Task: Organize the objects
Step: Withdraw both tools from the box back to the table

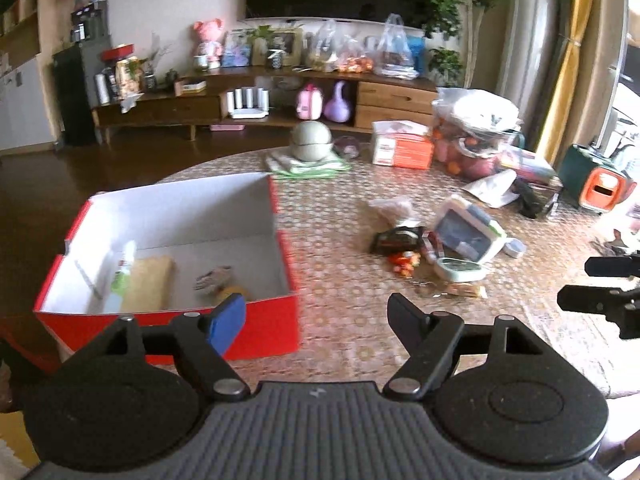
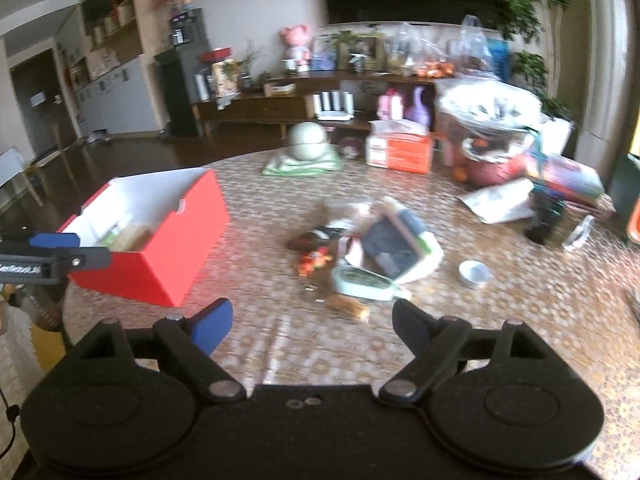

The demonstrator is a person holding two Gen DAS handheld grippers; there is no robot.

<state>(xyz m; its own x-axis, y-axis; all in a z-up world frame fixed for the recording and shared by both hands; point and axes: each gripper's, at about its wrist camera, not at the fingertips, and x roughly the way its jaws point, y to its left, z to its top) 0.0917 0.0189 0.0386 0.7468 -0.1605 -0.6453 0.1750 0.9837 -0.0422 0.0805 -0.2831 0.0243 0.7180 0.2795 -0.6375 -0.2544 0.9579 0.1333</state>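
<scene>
The left gripper hangs released over a round table covered in a patterned cloth, its jaws spread with nothing between them, the blue-padded finger overlapping the near wall of a red cardboard box. That box sits at ten o'clock from the gripper, open-topped and white inside, holding a white tube with a green label, a tan flat pack beside it and a small striped item that is too blurred to name. The right gripper is likewise unclenched and empty, poised above bare cloth, with the red box at ten o'clock in its view and the left tool's fingers showing at nine o'clock. At twelve o'clock from the right gripper lies a loose heap of objects still on the table: a pale green oval case, a white-framed tablet-like toy, an orange-and-red trinket and a brown wrapped snack. A small grey roll sits at one o'clock. Farther back stand an orange-and-white carton, a grey-green round pot on a folded cloth and plastic bags of fruit, with a low wooden sideboard against the wall
</scene>
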